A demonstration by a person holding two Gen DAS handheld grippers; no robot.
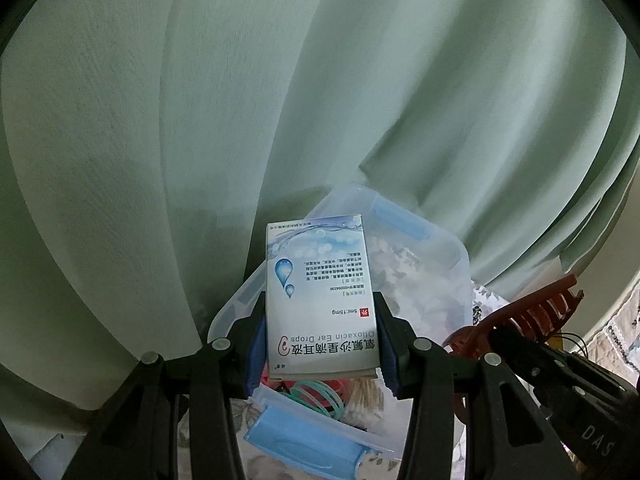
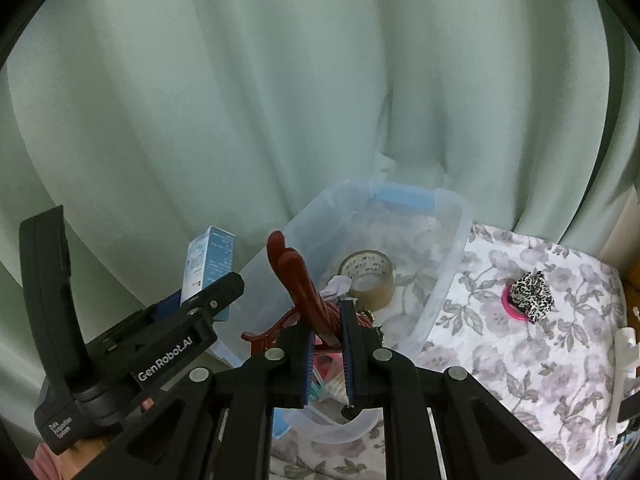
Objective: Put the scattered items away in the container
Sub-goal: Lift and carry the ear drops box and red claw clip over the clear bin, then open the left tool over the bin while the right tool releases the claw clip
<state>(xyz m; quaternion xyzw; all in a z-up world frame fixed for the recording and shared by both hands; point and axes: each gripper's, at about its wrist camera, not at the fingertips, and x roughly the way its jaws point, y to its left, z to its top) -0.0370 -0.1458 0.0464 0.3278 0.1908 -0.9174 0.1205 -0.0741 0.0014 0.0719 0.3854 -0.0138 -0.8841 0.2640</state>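
My left gripper (image 1: 322, 312) is shut on a white and blue ear drops box (image 1: 320, 292), held upright above the near end of the clear plastic container (image 1: 456, 256). The box also shows in the right wrist view (image 2: 208, 264). My right gripper (image 2: 326, 312) is shut on a dark red claw hair clip (image 2: 296, 276), held over the container (image 2: 452, 248). The clip also shows in the left wrist view (image 1: 532, 312). In the container lie a roll of brown tape (image 2: 368, 276), coloured hair ties (image 1: 320, 396) and cotton swabs (image 1: 366, 394).
A leopard-print scrunchie (image 2: 530, 294) on a pink ring lies on the flowered cloth (image 2: 520, 360) right of the container. A white object (image 2: 624, 376) is at the far right edge. A pale green curtain (image 2: 280, 100) hangs close behind.
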